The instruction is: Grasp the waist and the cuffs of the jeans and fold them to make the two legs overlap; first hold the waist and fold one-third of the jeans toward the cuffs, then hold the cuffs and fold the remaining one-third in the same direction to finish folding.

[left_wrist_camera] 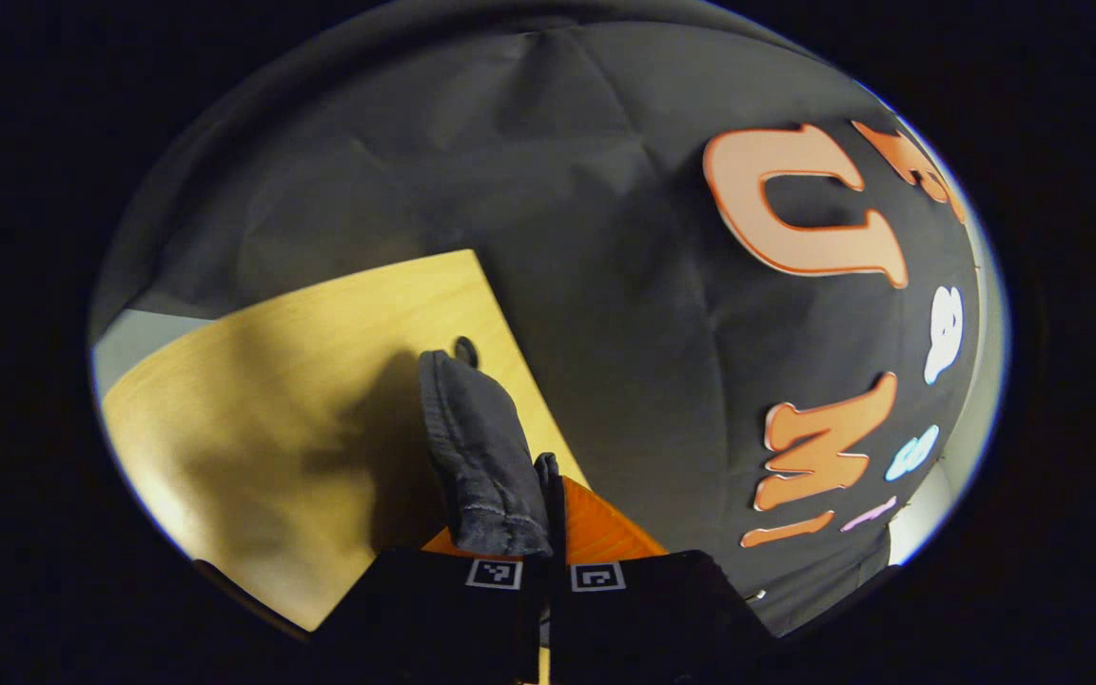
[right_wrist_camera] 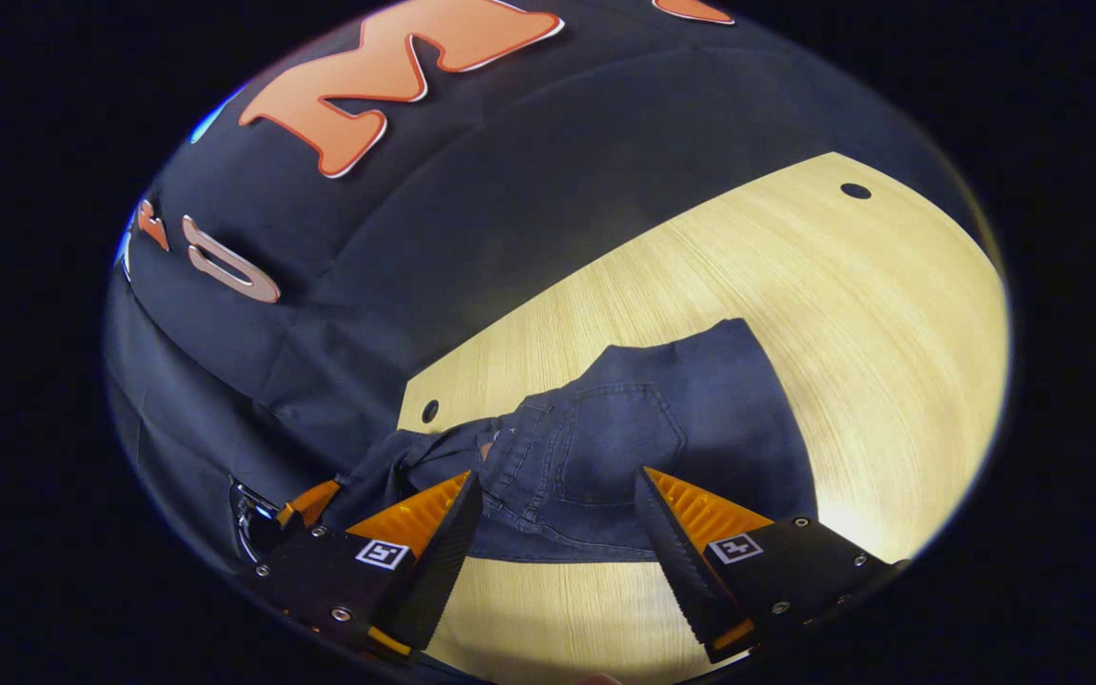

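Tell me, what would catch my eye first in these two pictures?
Dark jeans lie bunched on a pale wooden table, back pocket up, with the right gripper open just above their near edge. In the left gripper view, the left gripper is shut on a fold of the jeans, which stands up from it.
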The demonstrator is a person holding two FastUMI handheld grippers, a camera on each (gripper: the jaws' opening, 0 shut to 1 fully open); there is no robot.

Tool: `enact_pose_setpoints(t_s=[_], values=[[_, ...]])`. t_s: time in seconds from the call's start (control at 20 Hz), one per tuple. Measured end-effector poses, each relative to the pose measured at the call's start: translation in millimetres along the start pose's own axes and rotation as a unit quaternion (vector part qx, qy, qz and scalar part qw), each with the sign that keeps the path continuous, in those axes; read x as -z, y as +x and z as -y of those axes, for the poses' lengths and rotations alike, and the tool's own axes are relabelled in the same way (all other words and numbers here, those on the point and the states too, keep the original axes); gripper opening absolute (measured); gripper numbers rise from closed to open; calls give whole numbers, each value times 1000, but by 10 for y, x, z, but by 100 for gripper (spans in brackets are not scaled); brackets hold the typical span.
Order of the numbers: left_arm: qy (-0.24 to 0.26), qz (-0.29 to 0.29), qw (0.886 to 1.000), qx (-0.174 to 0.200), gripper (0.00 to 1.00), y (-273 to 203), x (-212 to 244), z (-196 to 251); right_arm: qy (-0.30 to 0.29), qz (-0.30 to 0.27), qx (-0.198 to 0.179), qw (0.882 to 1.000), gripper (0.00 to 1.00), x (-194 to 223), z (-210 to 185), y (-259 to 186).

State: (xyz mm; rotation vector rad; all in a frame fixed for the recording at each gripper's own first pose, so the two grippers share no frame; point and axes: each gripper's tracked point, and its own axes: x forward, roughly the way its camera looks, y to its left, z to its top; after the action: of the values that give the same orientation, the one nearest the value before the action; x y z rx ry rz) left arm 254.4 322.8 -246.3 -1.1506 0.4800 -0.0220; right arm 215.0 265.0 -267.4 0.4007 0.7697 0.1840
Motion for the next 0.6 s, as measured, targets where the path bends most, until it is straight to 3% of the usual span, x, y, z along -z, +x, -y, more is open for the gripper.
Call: enact_pose_setpoints(t_s=[0.3, 0.6], values=[[50, -47, 996, 51, 5, 173, 868, 1200, 7, 46, -5, 999, 98, -376, 396, -550], [55, -70, 995, 38, 4, 602, 1806, 1724, 42, 92, -16, 995, 98, -808, 894, -1168]])
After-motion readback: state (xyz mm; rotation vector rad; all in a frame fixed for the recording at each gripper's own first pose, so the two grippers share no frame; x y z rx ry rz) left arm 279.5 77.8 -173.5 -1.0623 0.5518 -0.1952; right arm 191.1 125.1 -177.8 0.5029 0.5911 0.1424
